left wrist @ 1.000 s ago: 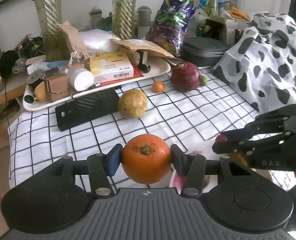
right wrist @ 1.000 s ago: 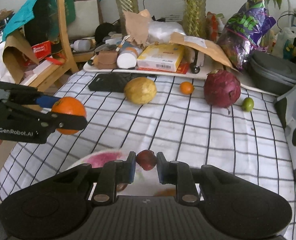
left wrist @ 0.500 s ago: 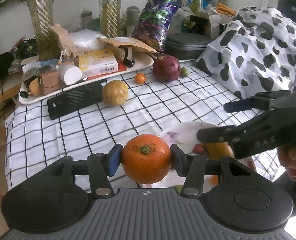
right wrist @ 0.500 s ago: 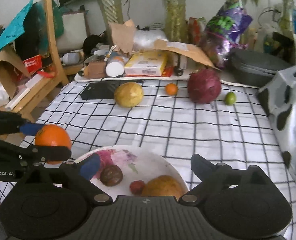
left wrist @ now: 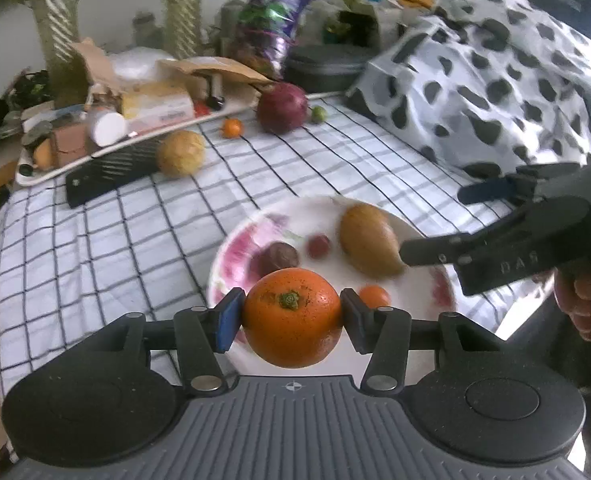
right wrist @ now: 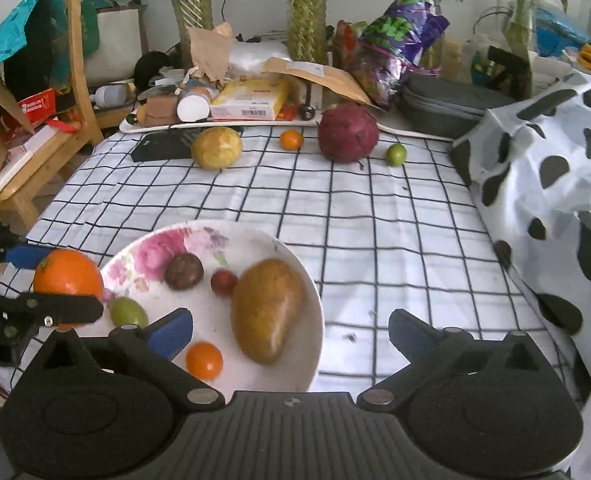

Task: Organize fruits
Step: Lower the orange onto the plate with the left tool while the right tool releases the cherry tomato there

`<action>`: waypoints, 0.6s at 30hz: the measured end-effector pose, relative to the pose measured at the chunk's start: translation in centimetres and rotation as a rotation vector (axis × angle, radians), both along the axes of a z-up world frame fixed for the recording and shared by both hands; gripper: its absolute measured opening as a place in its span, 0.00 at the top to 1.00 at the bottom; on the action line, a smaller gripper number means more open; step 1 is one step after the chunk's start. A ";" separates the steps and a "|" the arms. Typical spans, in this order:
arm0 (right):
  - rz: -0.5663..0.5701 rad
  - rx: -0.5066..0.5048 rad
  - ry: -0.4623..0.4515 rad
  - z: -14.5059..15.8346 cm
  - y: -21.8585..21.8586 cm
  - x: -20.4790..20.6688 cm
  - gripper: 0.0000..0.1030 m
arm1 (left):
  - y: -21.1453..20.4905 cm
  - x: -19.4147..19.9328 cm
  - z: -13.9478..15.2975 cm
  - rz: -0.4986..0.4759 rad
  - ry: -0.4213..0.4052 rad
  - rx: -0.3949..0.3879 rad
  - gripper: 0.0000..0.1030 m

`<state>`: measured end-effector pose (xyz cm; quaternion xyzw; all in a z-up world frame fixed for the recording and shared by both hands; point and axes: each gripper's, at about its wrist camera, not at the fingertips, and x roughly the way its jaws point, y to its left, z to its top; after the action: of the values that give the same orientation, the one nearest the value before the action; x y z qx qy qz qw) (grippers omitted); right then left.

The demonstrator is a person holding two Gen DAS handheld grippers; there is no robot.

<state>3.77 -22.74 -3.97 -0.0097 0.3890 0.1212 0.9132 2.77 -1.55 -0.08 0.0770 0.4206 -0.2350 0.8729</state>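
My left gripper point(left wrist: 291, 318) is shut on a large orange point(left wrist: 291, 316) and holds it just above the near rim of a floral plate point(left wrist: 327, 216). In the right wrist view the orange point(right wrist: 67, 276) hangs at that plate's point(right wrist: 307, 280) left edge. On the plate lie a mango point(right wrist: 267, 308), a dark round fruit point(right wrist: 183, 270), a small red fruit point(right wrist: 223, 282), a small orange point(right wrist: 203, 360) and a green fruit point(right wrist: 127, 312). My right gripper point(right wrist: 291, 332) hovers over the plate's near side, its jaws opening wide and gripping nothing.
At the far side of the checked tablecloth lie a yellow round fruit point(right wrist: 216, 147), a tiny orange point(right wrist: 291, 139), a big dark-red fruit point(right wrist: 347, 132) and a lime point(right wrist: 396, 155). Behind them are a cluttered tray point(right wrist: 255, 122) and a black slab point(right wrist: 159, 147). A cow-print cloth point(right wrist: 555, 168) rises at the right.
My right gripper opened and let the small red fruit go; it now lies on the plate. Both grippers drew back. The left one carried the orange to the plate's rim.
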 end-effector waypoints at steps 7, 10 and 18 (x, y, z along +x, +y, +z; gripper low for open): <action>-0.066 -0.008 -0.004 0.1 -1.8 -1.9 0.00 | -2.2 -1.5 -0.9 -0.061 0.035 0.018 0.51; -0.089 0.004 0.001 -0.1 -2.7 -2.2 0.00 | -3.3 -1.5 -1.4 -0.087 0.054 0.032 0.51; -0.127 -0.004 0.012 -0.5 -3.9 -2.2 0.00 | -4.7 -0.2 -4.1 -0.063 0.118 0.104 0.50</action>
<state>1.62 -26.60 -4.46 0.0139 0.3945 0.0624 0.9167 2.53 -6.25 -4.20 0.1215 0.4803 -0.2444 0.8336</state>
